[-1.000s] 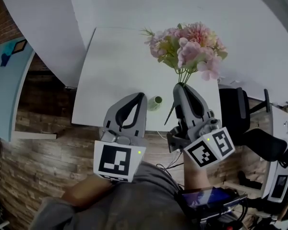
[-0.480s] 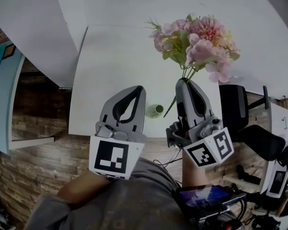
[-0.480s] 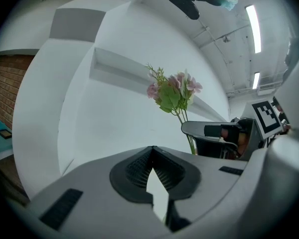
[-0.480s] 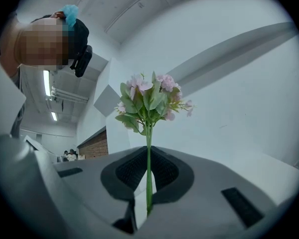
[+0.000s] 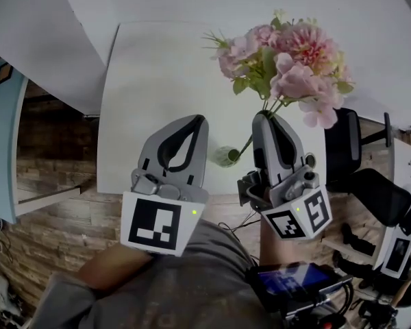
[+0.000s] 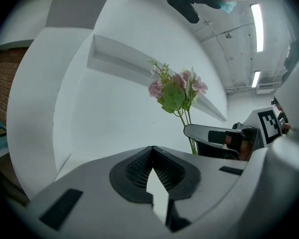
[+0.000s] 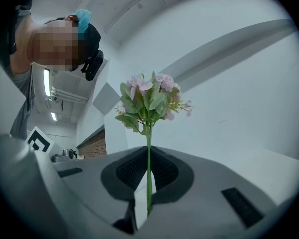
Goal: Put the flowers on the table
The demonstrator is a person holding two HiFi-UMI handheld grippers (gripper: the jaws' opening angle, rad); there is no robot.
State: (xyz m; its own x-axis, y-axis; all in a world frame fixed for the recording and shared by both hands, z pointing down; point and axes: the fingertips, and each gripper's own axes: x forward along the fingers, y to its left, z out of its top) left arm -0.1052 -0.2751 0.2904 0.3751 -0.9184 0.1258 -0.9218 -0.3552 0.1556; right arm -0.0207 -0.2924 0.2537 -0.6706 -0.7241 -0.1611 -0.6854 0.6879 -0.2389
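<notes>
Head view: you look steeply down on a white tabletop [image 5: 157,81] with both grippers raised in front of you. Your right gripper [image 5: 264,120] holds a bunch of pink flowers [image 5: 288,67] by the green stems [image 5: 268,107]. The blooms stand up and tilt away to the right, above the tabletop's right part. The bunch appears to be in the air, not resting on anything. A small green round object [image 5: 226,156] sits on the near edge of the tabletop between the two grippers; what it is cannot be told. The stems' lower end hangs just beside it. Your left gripper [image 5: 194,124] hovers over the near edge with nothing in it.

Judged from this, the flowers have reached the tabletop but are not yet set down. Lowering and letting go are left.

Left gripper view: the jaws are together, their ribbed pads [image 6: 162,171] meeting at the tips, and nothing is between them. Beyond them the flowers [image 6: 177,91] stand against a white wall.

Right gripper view: the jaws are nearly together and clamped on a thin green stem [image 7: 149,168]. It rises straight up from between the pads to the leaves and pink blooms [image 7: 149,98] overhead.
</notes>
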